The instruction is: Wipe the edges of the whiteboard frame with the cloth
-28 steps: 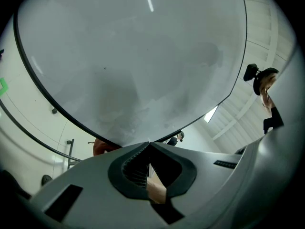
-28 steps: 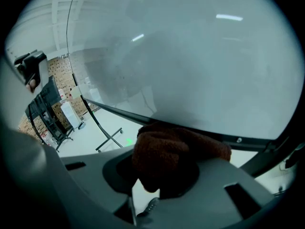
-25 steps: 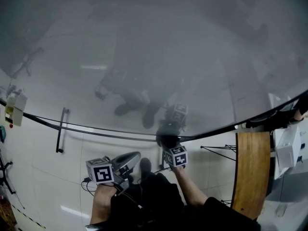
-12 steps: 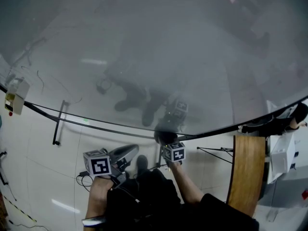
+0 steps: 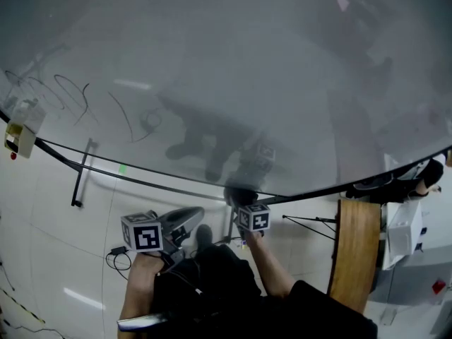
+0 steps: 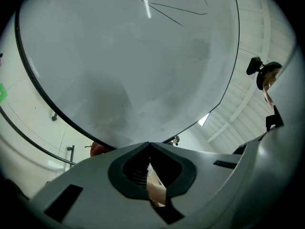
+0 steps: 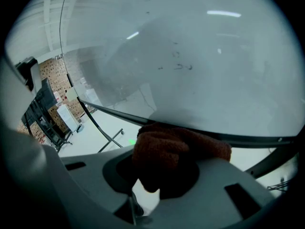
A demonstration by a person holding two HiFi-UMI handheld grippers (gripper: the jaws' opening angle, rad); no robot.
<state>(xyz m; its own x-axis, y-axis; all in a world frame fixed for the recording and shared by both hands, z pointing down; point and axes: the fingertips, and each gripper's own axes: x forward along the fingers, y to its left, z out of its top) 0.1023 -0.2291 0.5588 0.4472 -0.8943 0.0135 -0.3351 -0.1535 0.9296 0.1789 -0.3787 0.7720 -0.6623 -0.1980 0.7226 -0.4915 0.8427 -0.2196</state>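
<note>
My right tongs [image 5: 241,205] [image 7: 164,171] are clamped on a bunched, rust-brown cloth [image 7: 177,149] [image 5: 240,195], which fills the space between the jaws and bulges out past their tips. The top of the cloth presses against the black frame [image 7: 109,111] [image 5: 141,182] along the lower edge of the whiteboard [image 5: 212,83] [image 7: 200,56], near the middle of that edge as seen from the head view. My left tongs [image 5: 185,221] [image 6: 149,146] are drawn together, tips meeting, with nothing gripped; they sit below the frame and to the left of the cloth, apart from the board. Thin pen marks [image 5: 70,97] run across the upper-left part of the whiteboard. The pale tiled floor [image 5: 56,246] lies below.
</note>
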